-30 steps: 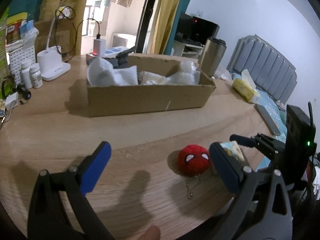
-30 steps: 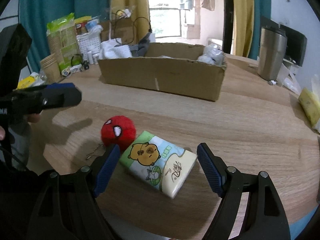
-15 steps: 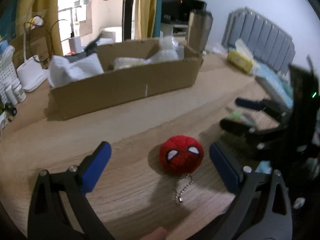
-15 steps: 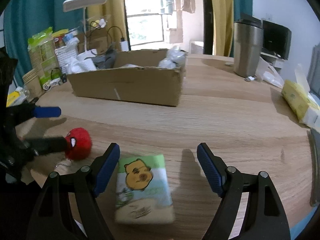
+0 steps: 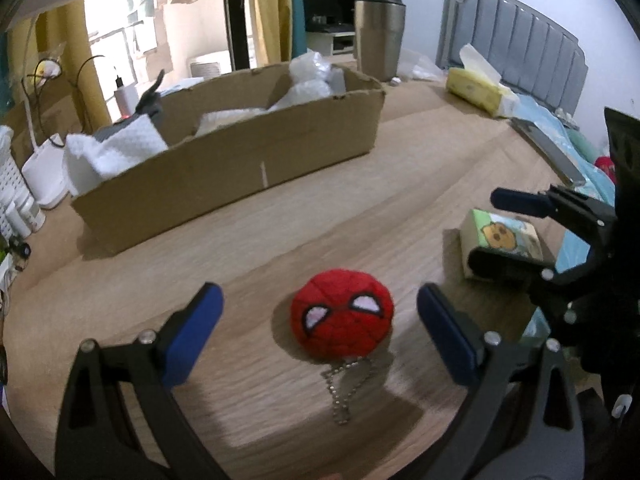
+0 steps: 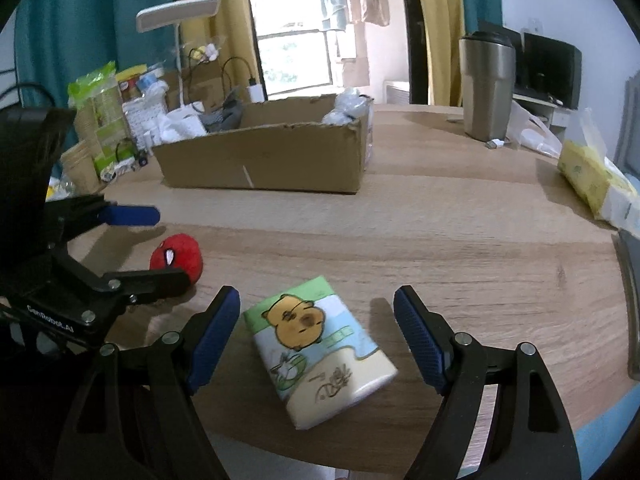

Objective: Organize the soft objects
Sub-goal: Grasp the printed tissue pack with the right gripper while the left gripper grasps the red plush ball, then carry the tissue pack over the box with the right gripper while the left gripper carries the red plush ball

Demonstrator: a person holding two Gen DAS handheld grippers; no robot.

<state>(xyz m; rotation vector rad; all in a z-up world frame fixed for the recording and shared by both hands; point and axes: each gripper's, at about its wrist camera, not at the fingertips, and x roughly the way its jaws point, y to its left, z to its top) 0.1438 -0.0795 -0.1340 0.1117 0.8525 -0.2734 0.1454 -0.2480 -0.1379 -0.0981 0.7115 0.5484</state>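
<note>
A red Spider-Man plush ball [image 5: 342,323] with a bead chain lies on the wooden table between the open fingers of my left gripper [image 5: 318,334]; it also shows in the right wrist view [image 6: 176,256]. A tissue pack with a cartoon bear [image 6: 320,344] lies flat between the open fingers of my right gripper [image 6: 316,332]; it shows in the left wrist view [image 5: 502,240] too. A cardboard box [image 5: 240,160] holding white towels and plastic-wrapped soft things stands behind; it shows in the right wrist view [image 6: 272,160] as well. Neither gripper touches its object.
A steel tumbler [image 6: 486,88] stands at the back right. A yellow tissue pack [image 6: 592,180] lies near the right edge. Bottles, paper cups and a desk lamp [image 6: 176,16] crowd the left side. The table's near edge runs just under both grippers.
My left gripper has swung right and closed in so the plush ball sits between its fingers. My right gripper has turned and now frames the tissue pack squarely.
</note>
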